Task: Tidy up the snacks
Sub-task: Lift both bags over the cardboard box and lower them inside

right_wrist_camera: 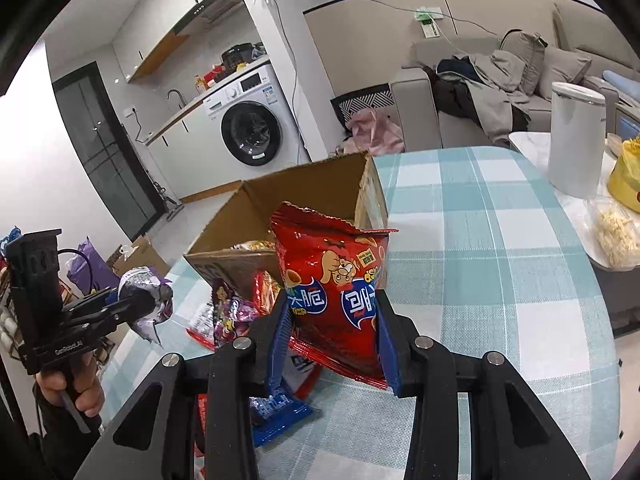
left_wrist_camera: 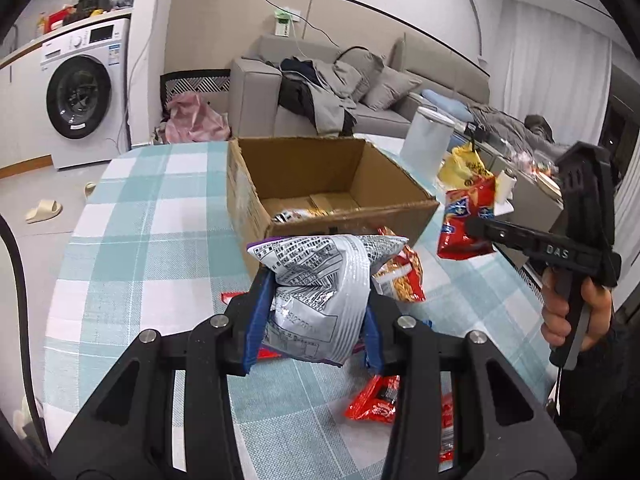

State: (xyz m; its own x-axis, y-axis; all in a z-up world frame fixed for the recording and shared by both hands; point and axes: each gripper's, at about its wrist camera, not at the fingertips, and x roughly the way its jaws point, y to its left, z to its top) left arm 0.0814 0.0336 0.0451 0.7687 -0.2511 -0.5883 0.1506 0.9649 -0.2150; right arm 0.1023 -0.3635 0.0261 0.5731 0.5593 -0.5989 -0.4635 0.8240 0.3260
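Observation:
My left gripper point(left_wrist_camera: 316, 304) is shut on a silver and purple snack bag point(left_wrist_camera: 320, 276) and holds it above the table, in front of the open cardboard box point(left_wrist_camera: 248, 196). My right gripper point(right_wrist_camera: 332, 320) is shut on a red snack bag point(right_wrist_camera: 336, 280) and holds it up beside the box point(right_wrist_camera: 240, 216). The right gripper with the red bag point(left_wrist_camera: 466, 224) also shows in the left wrist view, right of the box. The left gripper with the silver bag point(right_wrist_camera: 146, 296) shows in the right wrist view at the left. At least one snack pack lies inside the box.
Several loose snack packs lie on the checked tablecloth point(left_wrist_camera: 140, 216) near the box: red ones point(left_wrist_camera: 374, 400), an orange one point(left_wrist_camera: 400, 276), a blue one point(right_wrist_camera: 276, 412). A white canister point(right_wrist_camera: 576, 136) and a yellow bag point(right_wrist_camera: 628, 176) stand on a side table at the right.

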